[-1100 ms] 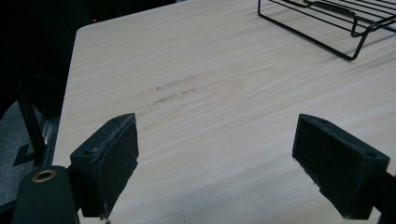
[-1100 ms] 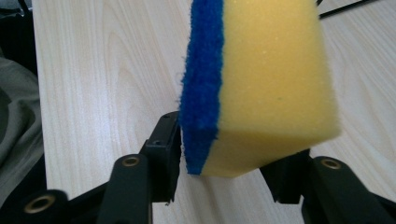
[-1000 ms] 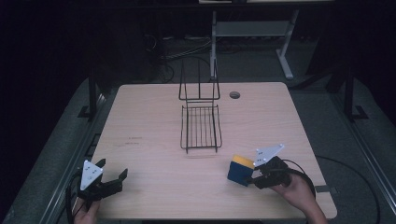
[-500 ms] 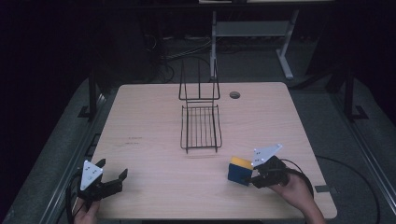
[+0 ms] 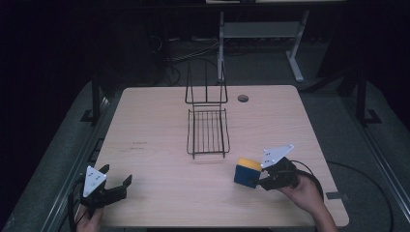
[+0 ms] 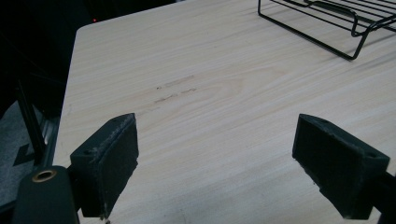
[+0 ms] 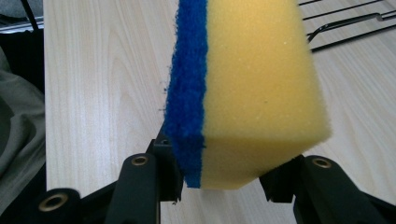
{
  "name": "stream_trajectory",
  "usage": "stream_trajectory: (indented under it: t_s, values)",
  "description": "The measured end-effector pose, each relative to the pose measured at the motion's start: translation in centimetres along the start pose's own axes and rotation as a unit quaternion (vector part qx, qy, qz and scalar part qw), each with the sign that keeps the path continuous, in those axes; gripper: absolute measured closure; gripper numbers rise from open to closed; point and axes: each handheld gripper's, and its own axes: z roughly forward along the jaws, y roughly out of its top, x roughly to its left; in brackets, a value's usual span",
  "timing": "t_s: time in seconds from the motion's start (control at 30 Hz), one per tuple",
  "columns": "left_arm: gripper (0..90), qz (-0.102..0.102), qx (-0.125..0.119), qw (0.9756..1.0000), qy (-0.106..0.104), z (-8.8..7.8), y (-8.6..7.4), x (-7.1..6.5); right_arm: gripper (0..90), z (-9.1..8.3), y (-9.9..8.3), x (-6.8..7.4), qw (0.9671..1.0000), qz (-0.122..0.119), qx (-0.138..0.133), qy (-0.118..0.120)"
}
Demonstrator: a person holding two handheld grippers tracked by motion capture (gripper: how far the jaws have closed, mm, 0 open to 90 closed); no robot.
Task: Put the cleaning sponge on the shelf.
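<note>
Right gripper (image 5: 257, 180) clamps the yellow-and-blue sponge (image 5: 247, 170) near the surface's (image 5: 159, 121) right edge, wire rack (image 5: 208, 131) just far-left of it, left gripper (image 5: 118, 186) wide open and empty

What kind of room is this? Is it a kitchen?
Probably not a kitchen: it looks like a lab or workshop set up for recording. A bare wooden table stands in a dark room, with a metal desk frame behind it, and cables on the floor.
</note>
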Motion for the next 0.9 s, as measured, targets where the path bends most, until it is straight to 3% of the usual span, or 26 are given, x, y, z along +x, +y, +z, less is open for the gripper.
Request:
stream_trajectory:
  t_s: [0.47, 0.7, 0.9]
  values:
    - [13.9, 0.001, 0.0, 1.0, 0.0, 0.0, 0.0, 0.0, 56.4, 0.7, 0.2, 0.1, 0.9999, -0.003, 0.01, 0.003]
    - [13.9, 0.004, 0.003, 1.0, -0.005, 0.2, -0.1, -0.1, 52.9, 2.3, -0.1, 0.2, 0.9995, -0.004, 0.03, 0.012]
    - [13.9, 0.011, 0.004, 0.9999, -0.009, 0.2, 0.0, -0.3, 55.2, 2.4, 0.1, 0.3, 0.9997, -0.001, 0.021, 0.014]
